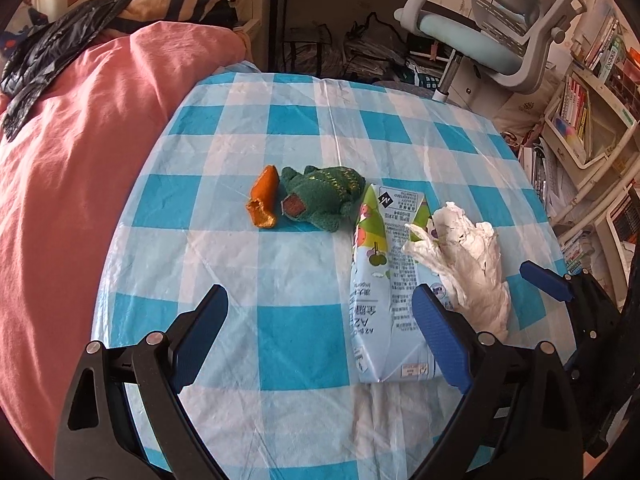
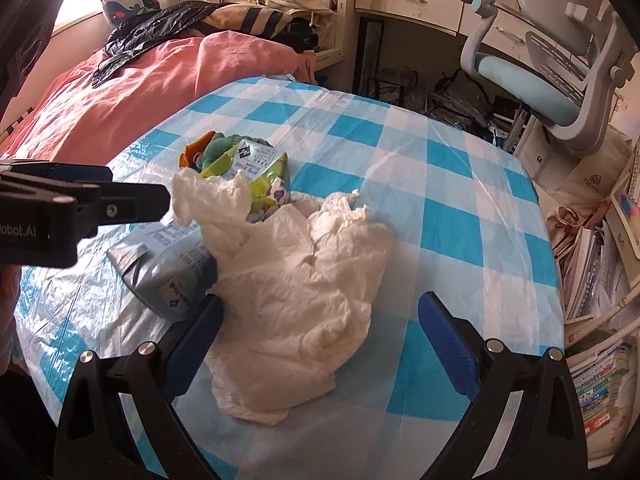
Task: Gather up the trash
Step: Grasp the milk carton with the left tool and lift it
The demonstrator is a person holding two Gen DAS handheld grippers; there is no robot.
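On the blue-and-white checked tablecloth (image 1: pixel 280 128) lie an orange peel (image 1: pixel 264 202), a green knitted toy (image 1: pixel 322 196), a flattened milk carton (image 1: pixel 380 280) and a crumpled white tissue (image 1: pixel 472 268). My left gripper (image 1: pixel 320 320) is open over bare cloth, with its right finger over the carton's edge. One of the right gripper's fingers (image 1: pixel 546 279) shows beside the tissue. In the right wrist view my right gripper (image 2: pixel 322 340) is open low around the tissue (image 2: pixel 296 300). The tissue partly covers the carton (image 2: pixel 168 272). The toy (image 2: pixel 218 148) and peel (image 2: pixel 196 146) lie behind it.
A bed with a pink duvet (image 1: pixel 80 160) borders the table on the left, with a black bag (image 1: pixel 44 52) on it. A grey-and-blue office chair (image 1: pixel 500 40) and a desk stand beyond the far edge. Bookshelves (image 1: pixel 580 120) crowd the right side.
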